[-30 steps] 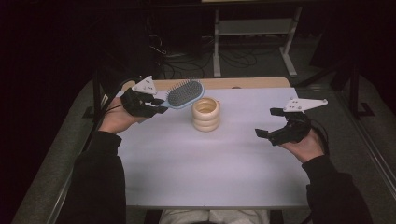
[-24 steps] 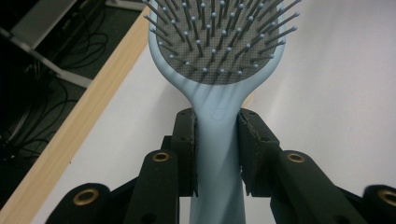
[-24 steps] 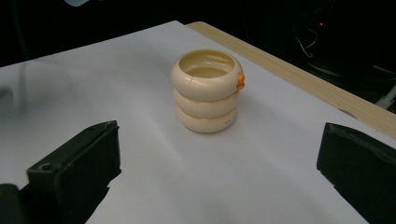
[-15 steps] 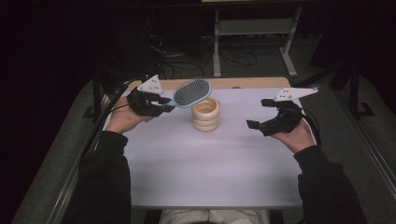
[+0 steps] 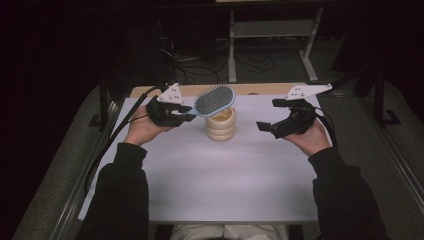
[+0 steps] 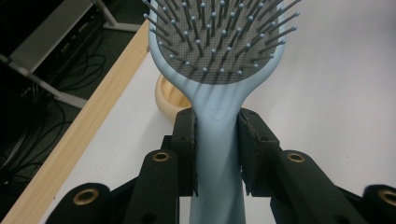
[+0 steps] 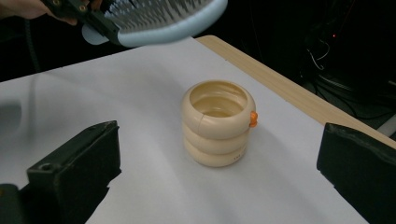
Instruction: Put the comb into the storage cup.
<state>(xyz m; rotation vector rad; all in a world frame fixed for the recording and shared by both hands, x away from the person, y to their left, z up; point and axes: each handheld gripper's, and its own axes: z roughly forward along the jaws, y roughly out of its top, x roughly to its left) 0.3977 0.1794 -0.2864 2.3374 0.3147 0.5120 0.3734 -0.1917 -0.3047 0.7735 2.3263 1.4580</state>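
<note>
- Pale blue plastic forms the hairbrush (image 5: 212, 101): an oval head with a grey cushion pad set with grey, ball-tipped pins, narrowing to a flat, smooth handle.
- Left hand-held gripper (image 5: 181, 114): jaws clamped on both sides of the handle just below the neck, as the left gripper view shows; the hairbrush (image 6: 219, 70) is held clear of the table (image 5: 200, 185).
- Position: in the high view the brush head hangs over the far rim of the cream cup (image 5: 220, 124), not touching it as far as can be told.
- Cream cup (image 7: 218, 122): three stacked rounded rings in profile, standing upright on the white table towards its far edge, with a small orange tab on its side. Interior appears empty in the right gripper view.
- Orientation: long axis runs roughly level, handle towards the person's left, head towards the table centre; pins face upwards.
- Right hand-held gripper (image 5: 272, 116): jaws standing wide apart with nothing between them, held above the table to the right of the cup and pointed at it.
</note>
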